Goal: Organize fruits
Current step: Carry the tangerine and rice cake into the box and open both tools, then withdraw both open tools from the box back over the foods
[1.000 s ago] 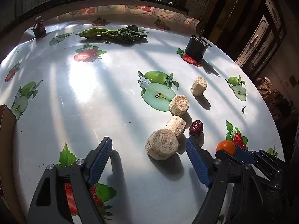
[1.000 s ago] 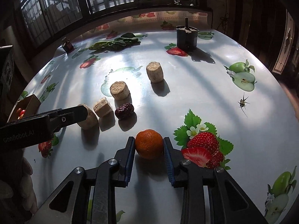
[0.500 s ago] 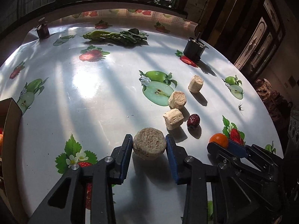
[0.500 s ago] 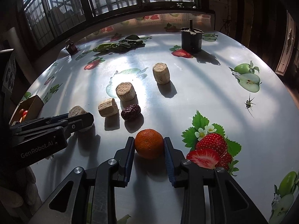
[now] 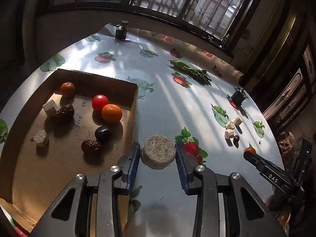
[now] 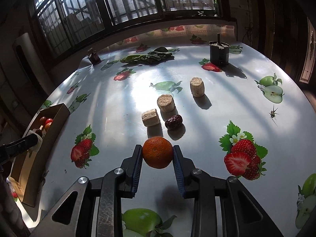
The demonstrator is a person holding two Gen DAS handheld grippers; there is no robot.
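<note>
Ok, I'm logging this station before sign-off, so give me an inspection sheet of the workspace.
Surface: table under a glossy fruit-print cloth, streaked with sun.
Job's things: cardboard box holding oranges, a tomato, dates and pale chunks; three pale chunks and a date loose on the cloth.
Clutter: leafy greens, dark canister, small jar, an insect.
Grippers: left gripper shut on round pale chunk; right gripper shut on orange.
Cables: nothing seen.
Surroundings: barred windows, dark wood.
</note>
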